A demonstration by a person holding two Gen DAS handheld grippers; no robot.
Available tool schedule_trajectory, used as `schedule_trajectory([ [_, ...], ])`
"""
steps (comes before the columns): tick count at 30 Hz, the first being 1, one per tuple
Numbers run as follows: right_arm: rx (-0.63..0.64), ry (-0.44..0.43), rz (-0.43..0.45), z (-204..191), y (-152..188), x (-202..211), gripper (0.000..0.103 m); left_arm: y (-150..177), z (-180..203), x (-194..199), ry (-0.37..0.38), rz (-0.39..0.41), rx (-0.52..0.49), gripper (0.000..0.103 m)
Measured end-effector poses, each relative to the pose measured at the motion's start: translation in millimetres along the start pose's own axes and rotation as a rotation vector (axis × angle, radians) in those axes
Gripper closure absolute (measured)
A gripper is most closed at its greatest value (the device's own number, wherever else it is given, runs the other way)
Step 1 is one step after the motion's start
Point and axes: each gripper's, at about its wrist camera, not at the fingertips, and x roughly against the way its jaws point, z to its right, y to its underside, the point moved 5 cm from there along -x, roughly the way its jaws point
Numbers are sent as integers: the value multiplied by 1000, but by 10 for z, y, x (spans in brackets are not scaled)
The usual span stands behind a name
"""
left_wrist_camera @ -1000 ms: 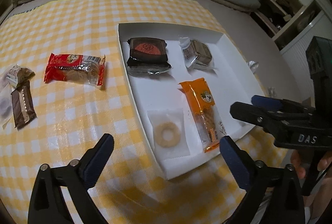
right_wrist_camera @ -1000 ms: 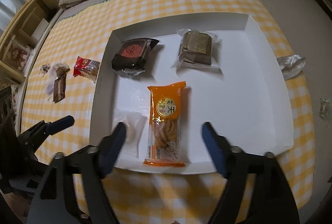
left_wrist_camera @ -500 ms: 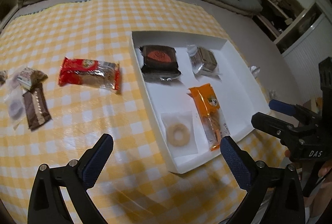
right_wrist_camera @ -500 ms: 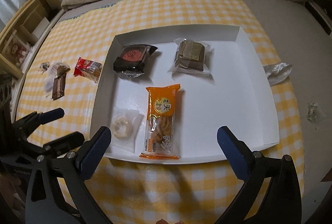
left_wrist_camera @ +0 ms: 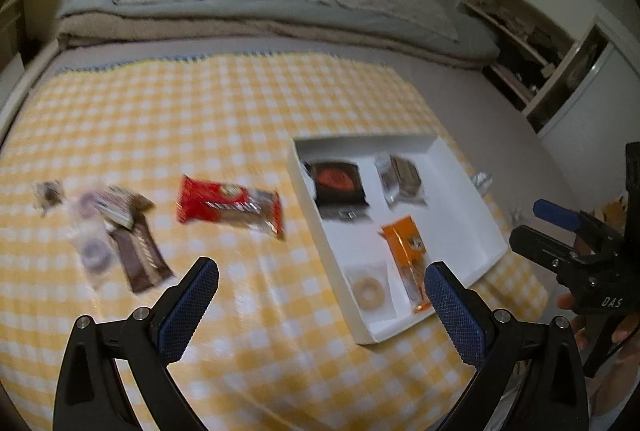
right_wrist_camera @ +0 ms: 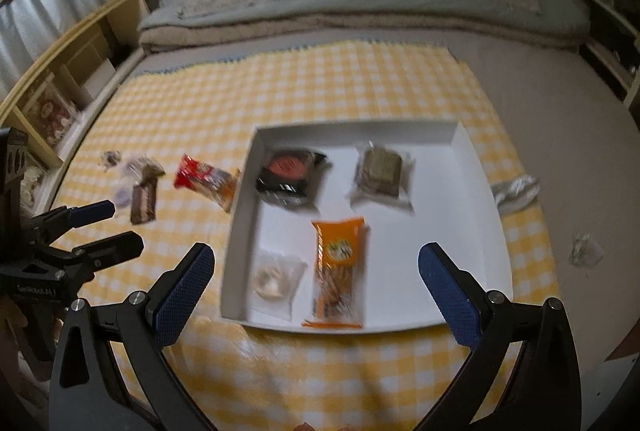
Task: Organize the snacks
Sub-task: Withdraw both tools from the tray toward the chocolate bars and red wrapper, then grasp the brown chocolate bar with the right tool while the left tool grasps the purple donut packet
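Right gripper (right_wrist_camera: 316, 283): jaws spread wide, nothing between them.
Left gripper (left_wrist_camera: 320, 295): jaws released, empty.
White tray (right_wrist_camera: 486, 191): ahead of right gripper, on checked cloth (right_wrist_camera: 304, 91).
Orange packet (right_wrist_camera: 338, 267): in tray, straight ahead between right jaws' line.
Red packet (left_wrist_camera: 230, 205): on cloth, ahead of left gripper, left of tray.
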Motion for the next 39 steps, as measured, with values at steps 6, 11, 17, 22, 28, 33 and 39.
schedule_trajectory([
  [6,28,-33,51,-301,-182,66,0,-51,-279,498,-35,83,11,0],
  [11,70,-59,71,-599,-278,42,0,-12,-531,884,-74,136,29,0],
  [17,108,-101,88,-955,-397,-22,0,40,-836,1192,-120,165,69,0],
  [22,129,-156,91,-1239,-482,-150,0,39,-1120,1364,-167,182,98,0],
  [28,153,-223,82,-1585,-567,-401,0,43,-1478,1263,-214,146,185,0],
  [33,151,-292,0,-1834,-576,-822,0,-44,-1670,983,-229,97,252,3],
  [39,187,-355,-106,-2133,-461,-1433,0,-113,-1823,457,-212,3,342,20],
])
